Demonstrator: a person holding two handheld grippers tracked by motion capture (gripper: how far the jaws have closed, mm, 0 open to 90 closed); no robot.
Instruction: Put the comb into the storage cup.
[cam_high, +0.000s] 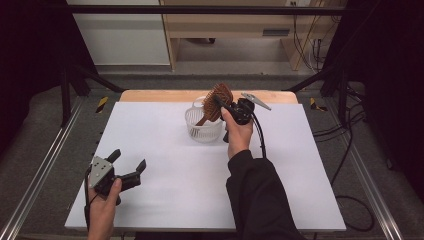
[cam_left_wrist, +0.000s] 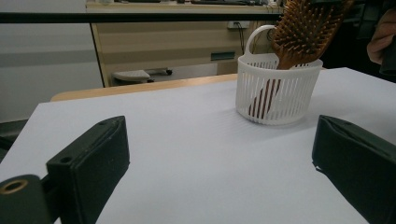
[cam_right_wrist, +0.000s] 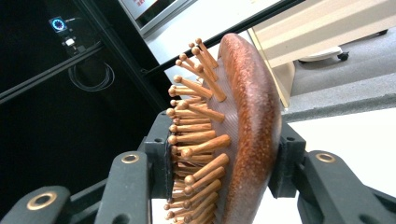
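Observation:
A brown wooden hairbrush (cam_high: 216, 101) stands tilted with its handle down inside a small white slotted basket (cam_high: 196, 129) at the middle back of the white table. My right gripper (cam_high: 222, 104) is shut on the brush's head, held by a hand just right of the basket. Up close, the hairbrush (cam_right_wrist: 243, 135) sits between the two black jaws, bristles pressed against one pad and its wooden back against the other. My left gripper (cam_high: 129, 161) rests open near the table's front left with nothing between its fingers. From there the basket (cam_left_wrist: 273, 88) and hairbrush (cam_left_wrist: 308, 28) show ahead.
The white board (cam_high: 165, 175) covers the table, with a wooden edge (cam_high: 150, 95) at the back. Black frame posts stand at both sides. Cables (cam_high: 350, 150) trail on the floor to the right. A dark sleeve (cam_high: 257, 200) lies over the front middle of the board.

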